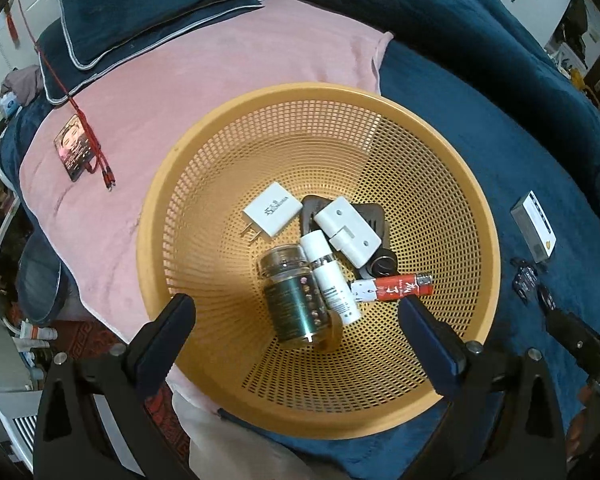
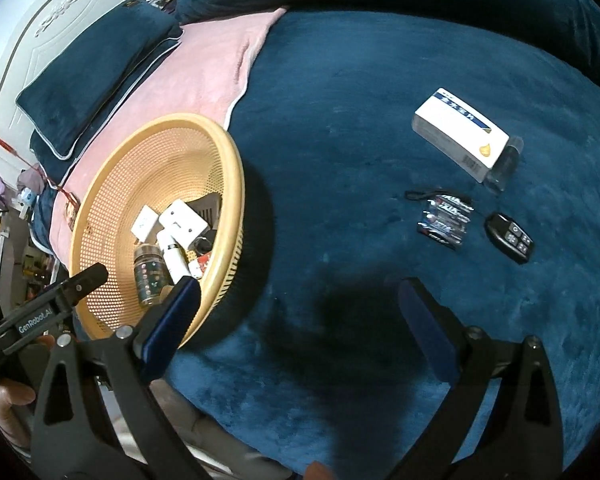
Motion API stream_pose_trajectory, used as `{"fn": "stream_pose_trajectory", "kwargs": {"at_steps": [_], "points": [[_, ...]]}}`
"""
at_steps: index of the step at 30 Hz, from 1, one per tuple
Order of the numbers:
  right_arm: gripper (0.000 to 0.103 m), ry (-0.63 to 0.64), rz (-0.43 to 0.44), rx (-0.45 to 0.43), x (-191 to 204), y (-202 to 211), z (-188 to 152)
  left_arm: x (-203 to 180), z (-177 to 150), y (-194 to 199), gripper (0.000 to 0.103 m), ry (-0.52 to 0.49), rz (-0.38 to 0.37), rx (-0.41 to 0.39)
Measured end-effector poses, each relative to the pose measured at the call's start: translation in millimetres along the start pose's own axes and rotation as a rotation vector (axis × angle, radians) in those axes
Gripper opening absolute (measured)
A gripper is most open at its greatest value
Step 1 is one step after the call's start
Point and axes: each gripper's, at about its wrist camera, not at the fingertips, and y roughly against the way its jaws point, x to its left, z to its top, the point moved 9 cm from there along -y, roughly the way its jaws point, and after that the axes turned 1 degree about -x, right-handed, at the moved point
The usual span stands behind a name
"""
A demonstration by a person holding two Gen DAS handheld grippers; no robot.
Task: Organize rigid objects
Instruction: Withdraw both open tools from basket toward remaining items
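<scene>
An orange mesh basket (image 1: 420, 152) (image 2: 112, 184) rests on the bed. It holds a white charger (image 1: 272, 214), a white adapter (image 1: 348, 230), a glass bottle (image 1: 294, 296), a white tube (image 1: 330, 280), a red-and-white tube (image 1: 392, 288) and dark items underneath. My left gripper (image 1: 296, 312) hovers open above the basket's near side, nothing between its fingers. My right gripper (image 2: 298, 296) is open over bare blue blanket, right of the basket. Beyond it lie a white box (image 2: 458, 134), a battery pack (image 2: 444, 220) and a black key fob (image 2: 510, 236).
A pink towel (image 1: 204, 92) covers the bed's left part, with a small card (image 1: 74, 148) and a red cable (image 1: 96, 152) on it. Dark blue pillows (image 1: 140, 8) lie at the head. Blue blanket (image 2: 360, 100) spreads right of the basket. The bed edge is near me.
</scene>
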Motion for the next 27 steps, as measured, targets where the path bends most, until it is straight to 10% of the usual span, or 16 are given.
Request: {"fn": "stream_pose_trajectory", "kwargs": {"at_steps": [27], "points": [[0.1, -0.122, -0.041, -0.002, -74, 14, -6, -82, 0, -8, 0.102, -0.126, -0.042, 0.025]]}}
